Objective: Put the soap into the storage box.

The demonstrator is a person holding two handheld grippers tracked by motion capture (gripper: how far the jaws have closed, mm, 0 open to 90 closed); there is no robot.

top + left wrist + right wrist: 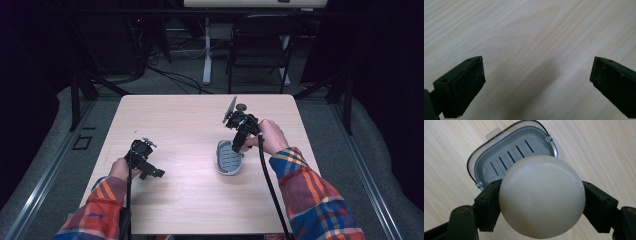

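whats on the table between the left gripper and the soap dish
Nothing: in the high view the table is bare wood between the left gripper and the soap dish. The right gripper holds the round soap above that dish.

A pale wooden table (190,200) stands on grey carpet (45,165). Behind it are a black folding chair (260,45) and a white desk leg (206,50).

Wooden table (190,190), grey soap dish (228,159).
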